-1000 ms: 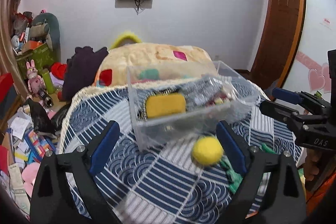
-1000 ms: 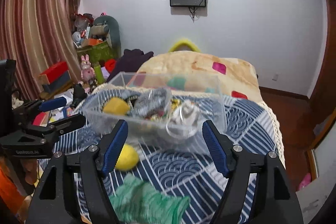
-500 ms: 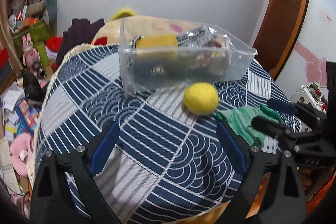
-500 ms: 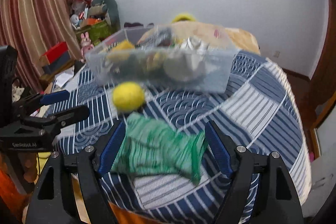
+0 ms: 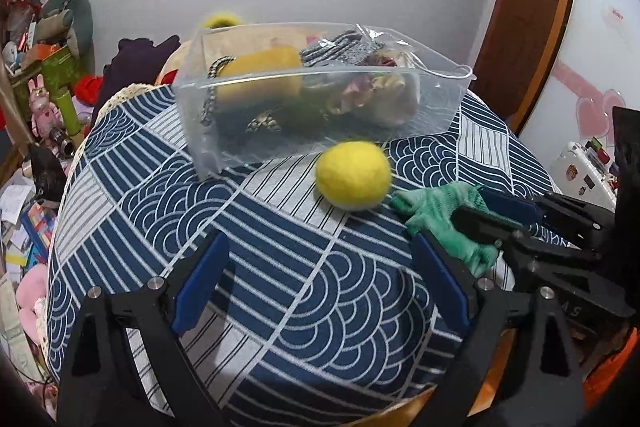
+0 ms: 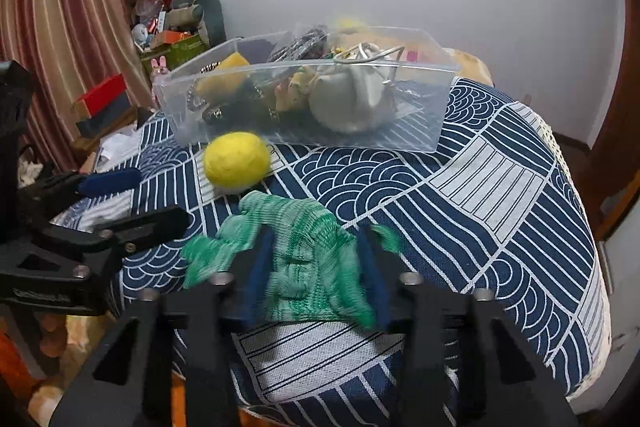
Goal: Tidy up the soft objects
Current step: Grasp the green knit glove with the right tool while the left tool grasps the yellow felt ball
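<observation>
Where the left wrist view looks down, the left gripper [image 5: 320, 279] hovers with fingers spread wide, nothing between them, over the worktop's [image 5: 248, 227] blue-and-white wave-pattern cloth. A fuzzy round yellow ball [image 5: 353, 179] lies just before a clear plastic bin [image 5: 320, 95] of soft items. The green knit glove [image 5: 444, 215] lies crumpled, long axis running right and toward the camera, the right gripper [image 5: 486, 213] clamped on it.

Right wrist view: the right gripper [image 6: 318, 267] has just been closing; its blue fingers [image 6: 260, 267] pinch the bunched glove [image 6: 304, 255], cuff nearest the camera, digits pointing left toward the ball [image 6: 237, 167].
</observation>
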Action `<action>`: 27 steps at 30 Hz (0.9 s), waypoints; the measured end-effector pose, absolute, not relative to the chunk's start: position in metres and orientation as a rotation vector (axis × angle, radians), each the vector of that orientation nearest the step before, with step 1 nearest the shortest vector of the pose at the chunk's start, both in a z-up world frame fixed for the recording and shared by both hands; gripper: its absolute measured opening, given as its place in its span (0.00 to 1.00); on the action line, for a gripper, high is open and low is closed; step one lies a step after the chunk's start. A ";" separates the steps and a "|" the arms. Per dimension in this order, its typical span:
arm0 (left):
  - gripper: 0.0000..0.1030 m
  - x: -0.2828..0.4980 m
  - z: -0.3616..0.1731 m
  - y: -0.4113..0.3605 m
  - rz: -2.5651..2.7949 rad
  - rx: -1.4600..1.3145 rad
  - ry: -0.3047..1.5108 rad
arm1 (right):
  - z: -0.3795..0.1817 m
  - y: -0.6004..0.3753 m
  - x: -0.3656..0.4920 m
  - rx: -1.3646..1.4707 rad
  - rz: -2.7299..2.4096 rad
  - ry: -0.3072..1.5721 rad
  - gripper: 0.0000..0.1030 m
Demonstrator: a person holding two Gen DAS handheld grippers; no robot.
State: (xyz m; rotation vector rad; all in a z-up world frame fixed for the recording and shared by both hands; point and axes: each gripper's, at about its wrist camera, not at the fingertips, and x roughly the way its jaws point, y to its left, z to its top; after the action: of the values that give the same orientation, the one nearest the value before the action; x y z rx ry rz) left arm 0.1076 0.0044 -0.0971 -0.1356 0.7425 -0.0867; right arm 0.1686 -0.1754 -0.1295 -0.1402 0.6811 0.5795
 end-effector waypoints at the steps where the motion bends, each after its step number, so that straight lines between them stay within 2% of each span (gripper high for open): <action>1: 0.91 0.109 -0.097 0.003 -0.088 -0.131 0.742 | -0.129 -0.176 0.169 -0.136 0.586 0.686 0.19; 4: 0.89 0.116 -0.093 0.002 -0.084 -0.117 0.725 | -0.128 -0.180 0.170 -0.119 0.589 0.686 0.14; 9: 0.80 0.129 -0.086 0.002 -0.104 -0.151 0.716 | -0.118 -0.189 0.167 -0.106 0.563 0.650 0.12; 13: 0.67 0.144 -0.085 -0.001 -0.119 -0.161 0.725 | -0.107 -0.201 0.169 -0.088 0.520 0.616 0.12; 15: 0.63 0.151 -0.087 -0.005 -0.132 -0.153 0.740 | -0.102 -0.210 0.171 -0.075 0.496 0.603 0.12; 17: 0.55 0.157 -0.089 -0.007 -0.144 -0.153 0.753 | -0.099 -0.218 0.173 -0.058 0.480 0.597 0.12; 18: 0.45 0.160 -0.091 -0.008 -0.151 -0.155 0.762 | -0.098 -0.219 0.175 -0.051 0.476 0.596 0.12; 27: 0.43 0.160 -0.096 -0.005 -0.170 -0.165 0.771 | -0.085 -0.228 0.174 -0.038 0.449 0.561 0.12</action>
State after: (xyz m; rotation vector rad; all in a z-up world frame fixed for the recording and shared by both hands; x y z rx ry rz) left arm 0.1602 -0.0045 -0.0960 -0.1647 0.7706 -0.1702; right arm 0.1744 -0.2281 -0.0847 -0.0383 0.5606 0.4490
